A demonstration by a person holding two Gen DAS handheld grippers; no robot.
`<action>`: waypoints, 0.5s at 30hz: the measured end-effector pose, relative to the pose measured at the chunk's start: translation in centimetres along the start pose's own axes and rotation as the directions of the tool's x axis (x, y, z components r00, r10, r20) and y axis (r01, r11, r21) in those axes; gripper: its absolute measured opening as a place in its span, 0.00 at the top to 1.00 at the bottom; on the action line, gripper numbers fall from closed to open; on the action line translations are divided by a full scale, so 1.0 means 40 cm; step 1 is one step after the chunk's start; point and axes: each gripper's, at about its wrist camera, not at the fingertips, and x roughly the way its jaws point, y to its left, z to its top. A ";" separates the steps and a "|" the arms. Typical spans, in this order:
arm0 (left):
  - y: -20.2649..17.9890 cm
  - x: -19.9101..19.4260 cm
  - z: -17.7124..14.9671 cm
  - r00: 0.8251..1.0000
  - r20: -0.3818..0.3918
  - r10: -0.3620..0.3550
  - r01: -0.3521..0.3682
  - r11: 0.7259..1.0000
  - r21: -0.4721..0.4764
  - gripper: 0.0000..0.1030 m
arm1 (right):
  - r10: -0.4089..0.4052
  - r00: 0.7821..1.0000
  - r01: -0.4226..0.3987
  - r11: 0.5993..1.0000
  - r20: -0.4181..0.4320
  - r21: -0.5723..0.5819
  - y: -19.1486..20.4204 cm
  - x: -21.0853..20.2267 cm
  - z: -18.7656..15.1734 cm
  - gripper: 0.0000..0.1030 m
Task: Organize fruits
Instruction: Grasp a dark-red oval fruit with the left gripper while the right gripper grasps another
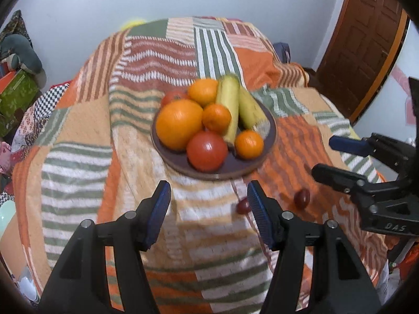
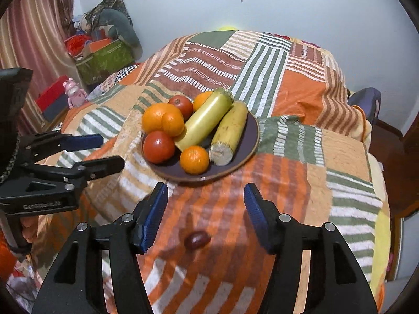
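A: Somebody's bedroom?
B: Yep, a home. Patchwork bedspread (image 2: 262, 78), wooden door (image 1: 366, 39), curtain (image 2: 31, 39), toy (image 2: 74, 93) and boxes of clutter (image 2: 102, 57) in the corner.

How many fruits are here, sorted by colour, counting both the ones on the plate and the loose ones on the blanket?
Orange, round, on the plate: 4, the biggest in front
Red, round, on the plate: 2, such as this one
Yellow-green, long, on the plate: 2, such as this one
Dark red, small, loose on the blanket: 2, such as this one
Total: 10
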 end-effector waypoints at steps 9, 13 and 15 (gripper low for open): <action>-0.041 0.069 -0.044 0.996 -0.076 -0.051 0.053 0.998 0.027 0.41 | 0.008 0.997 -0.009 1.000 -0.076 -0.012 0.007 0.046 -0.073 0.45; -0.058 0.102 -0.048 0.993 -0.101 -0.064 0.068 0.997 0.038 0.43 | 0.017 0.995 -0.018 1.000 -0.098 -0.008 0.008 0.066 -0.095 0.49; -0.062 0.110 -0.047 0.992 -0.104 -0.073 0.077 0.996 0.037 0.46 | 0.024 0.994 -0.024 1.000 -0.107 -0.004 0.006 0.075 -0.098 0.54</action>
